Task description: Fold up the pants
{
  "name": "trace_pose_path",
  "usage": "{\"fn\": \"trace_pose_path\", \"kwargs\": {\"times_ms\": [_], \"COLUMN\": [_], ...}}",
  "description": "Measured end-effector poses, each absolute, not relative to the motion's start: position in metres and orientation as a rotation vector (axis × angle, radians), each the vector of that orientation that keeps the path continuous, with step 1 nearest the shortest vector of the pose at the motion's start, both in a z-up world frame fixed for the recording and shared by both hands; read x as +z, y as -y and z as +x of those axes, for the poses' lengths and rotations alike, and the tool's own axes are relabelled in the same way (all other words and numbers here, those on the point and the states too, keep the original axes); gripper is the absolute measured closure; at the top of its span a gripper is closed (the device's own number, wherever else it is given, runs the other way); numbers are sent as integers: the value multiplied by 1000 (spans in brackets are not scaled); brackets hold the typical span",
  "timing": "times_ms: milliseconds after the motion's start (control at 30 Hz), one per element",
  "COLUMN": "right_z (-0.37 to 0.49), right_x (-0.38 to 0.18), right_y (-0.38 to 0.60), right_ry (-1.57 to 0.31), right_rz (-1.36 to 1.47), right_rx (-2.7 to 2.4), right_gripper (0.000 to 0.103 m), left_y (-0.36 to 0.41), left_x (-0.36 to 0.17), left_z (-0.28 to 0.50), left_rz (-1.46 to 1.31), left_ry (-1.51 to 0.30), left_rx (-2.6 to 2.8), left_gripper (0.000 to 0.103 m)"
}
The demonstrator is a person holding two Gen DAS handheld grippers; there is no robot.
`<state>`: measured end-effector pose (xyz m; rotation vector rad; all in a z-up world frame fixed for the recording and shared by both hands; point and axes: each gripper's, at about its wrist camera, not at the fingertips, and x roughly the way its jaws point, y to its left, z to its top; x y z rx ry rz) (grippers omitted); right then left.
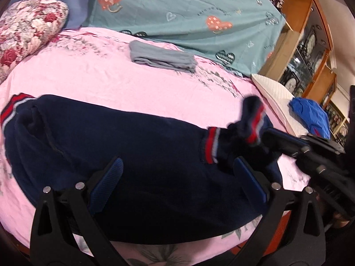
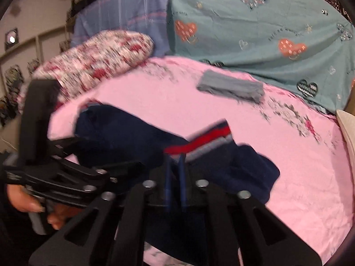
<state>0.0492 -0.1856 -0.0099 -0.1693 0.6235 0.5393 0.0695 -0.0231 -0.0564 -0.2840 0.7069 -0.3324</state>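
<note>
— Jaws? 
— Left gripper (image 1: 175, 181) gapes over the pants (image 1: 124, 155); right gripper (image 2: 175, 166) pinches a striped ribbed cuff (image 2: 199, 143). 
— Pants? 
— Navy, fleecy, rumpled across the wrinkled pink sheet (image 1: 106, 77). Beyond, a folded grey cloth (image 1: 162, 56) and a floral pillow (image 1: 28, 31).

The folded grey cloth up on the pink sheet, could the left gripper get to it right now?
Probably yes. The left gripper stands open and empty over the navy pants, and only bare pink sheet lies between them and the grey cloth.
</note>
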Motion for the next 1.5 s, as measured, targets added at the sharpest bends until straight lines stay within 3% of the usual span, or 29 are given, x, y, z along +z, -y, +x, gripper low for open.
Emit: {"fn": "trace_pose_path", "kwargs": {"times_ms": [267, 300, 333, 367, 400, 433, 467, 567, 733, 800, 833, 867, 933, 1133, 1300, 1367, 1467, 1500], "right_z": [69, 59, 49, 37, 26, 15, 9, 5, 25, 53, 72, 91, 101, 73, 87, 90, 83, 81], "right_x": [-24, -11, 2, 16, 23, 30, 31, 22, 12, -5, -18, -33, -39, 27, -31, -55, -61, -60], "right_y": [190, 207, 227, 251, 272, 294, 309, 326, 249, 227, 224, 226, 239, 224, 157, 150, 148, 149], "right_ry": [-689, -651, -616, -569, -530, -503, -498, -548, -544, -625, -704, -802, -856, -676, -750, -760, -743, -739], "right_rz": [-267, -231, -175, -109, -65, -30, -11, -35, -270, -318, -327, -302, -211, -247, -578, -707, -828, -845], "right_rx": [436, 414, 392, 345, 292, 217, 166, 93, 241, 207, 195, 205, 253, 337, 362, 343, 360, 366], "right_gripper": [103, 94, 67, 52, 31, 17, 14, 13, 14, 16, 63, 87, 87, 87, 86, 82, 67, 53], "left_y": [-15, -14, -13, -11, -7, -3, 3, 23, 32, 26, 23, 18, 9, -1, -5, -10, -15, -15], "left_x": [-56, -55, -55, -54, -54, -54, -54, -56, -54, -53, -53, -53, -53, -57, -57, -58, -60, -60], "left_z": [70, 69, 70, 71, 73, 74, 76, 78, 73, 71, 70, 68, 66, 69, 63, 61, 60, 61], "left_rz": [-351, -342, -342, -344, -342, -337, -326, -304, -283, -296, -302, -310, -320, -347, -348, -357, -366, -367], "left_ry": [-707, -702, -702, -703, -705, -706, -709, -729, -722, -717, -716, -714, -708, -717, -703, -702, -709, -712], "left_rx": [-262, -266, -271, -284, -301, -312, -330, -369, -378, -358, -351, -342, -331, -327, -324, -311, -301, -302], "left_gripper": [2, 2, 2, 2, 2, 2, 2, 2, 2, 2, 2, 2, 2, 2, 2, 2, 2, 2]}}
